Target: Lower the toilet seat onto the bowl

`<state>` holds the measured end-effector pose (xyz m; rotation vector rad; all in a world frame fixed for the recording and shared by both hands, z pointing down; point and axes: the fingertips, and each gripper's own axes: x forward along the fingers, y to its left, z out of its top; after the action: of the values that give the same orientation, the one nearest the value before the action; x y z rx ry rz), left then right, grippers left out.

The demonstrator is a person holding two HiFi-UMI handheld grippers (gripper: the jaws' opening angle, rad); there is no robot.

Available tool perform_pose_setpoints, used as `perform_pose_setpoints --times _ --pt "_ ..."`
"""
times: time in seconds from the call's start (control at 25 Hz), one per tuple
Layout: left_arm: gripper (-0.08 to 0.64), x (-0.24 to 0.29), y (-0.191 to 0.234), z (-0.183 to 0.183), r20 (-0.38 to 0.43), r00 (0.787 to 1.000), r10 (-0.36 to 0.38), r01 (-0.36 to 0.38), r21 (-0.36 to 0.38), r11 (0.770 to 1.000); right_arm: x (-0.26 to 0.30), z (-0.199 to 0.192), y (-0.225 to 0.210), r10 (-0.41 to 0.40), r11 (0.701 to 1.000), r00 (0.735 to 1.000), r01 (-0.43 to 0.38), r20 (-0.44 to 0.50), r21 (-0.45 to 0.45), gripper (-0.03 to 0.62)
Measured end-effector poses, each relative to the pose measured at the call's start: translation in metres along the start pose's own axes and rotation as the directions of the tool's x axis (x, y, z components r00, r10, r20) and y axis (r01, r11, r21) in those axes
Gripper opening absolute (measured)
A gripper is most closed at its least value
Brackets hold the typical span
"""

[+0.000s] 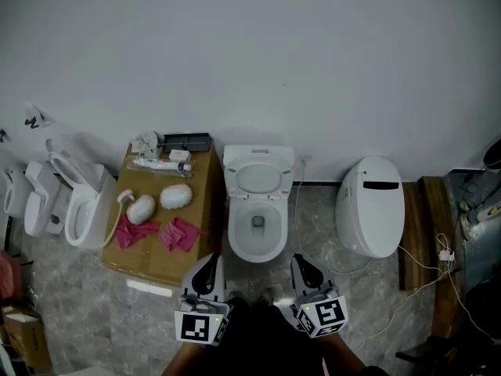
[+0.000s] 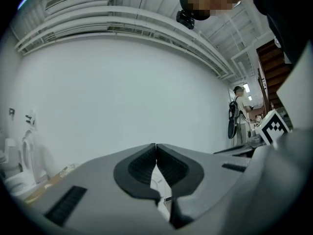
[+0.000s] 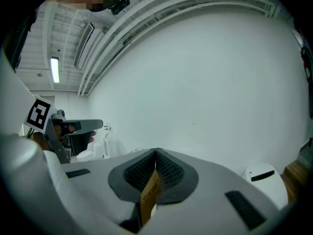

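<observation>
Before the toilet, left gripper and right gripper hover abreast, jaws together and empty.

We think this is a test room or store room for toilets, not a home bathroom. Ahead of the jaws of the left gripper and the right gripper, an open toilet stands against a bare white wall. Right of the jaws sits a closed toilet with loose cables. Left of the jaws a cardboard box works as a table, with more toilets past it. High above are bare roof beams.
</observation>
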<state>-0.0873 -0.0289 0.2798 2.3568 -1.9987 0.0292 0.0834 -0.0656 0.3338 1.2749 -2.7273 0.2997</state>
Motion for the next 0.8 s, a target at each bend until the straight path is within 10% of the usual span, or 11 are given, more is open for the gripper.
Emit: perform_pose_setpoints --times 0.6,0.8 --pt "0.009 0.166 0.059 -0.034 -0.080 0.994 -0.073 0.074 0.013 0.997 0.144 0.009 -0.080 -0.014 1.000 0.997 0.013 -0.075 -0.020 0.026" --pt "0.010 0.229 0.093 -0.065 -0.230 0.969 -0.090 0.098 0.022 0.995 0.215 0.010 -0.110 -0.010 0.998 0.995 0.003 -0.103 -0.062 0.026"
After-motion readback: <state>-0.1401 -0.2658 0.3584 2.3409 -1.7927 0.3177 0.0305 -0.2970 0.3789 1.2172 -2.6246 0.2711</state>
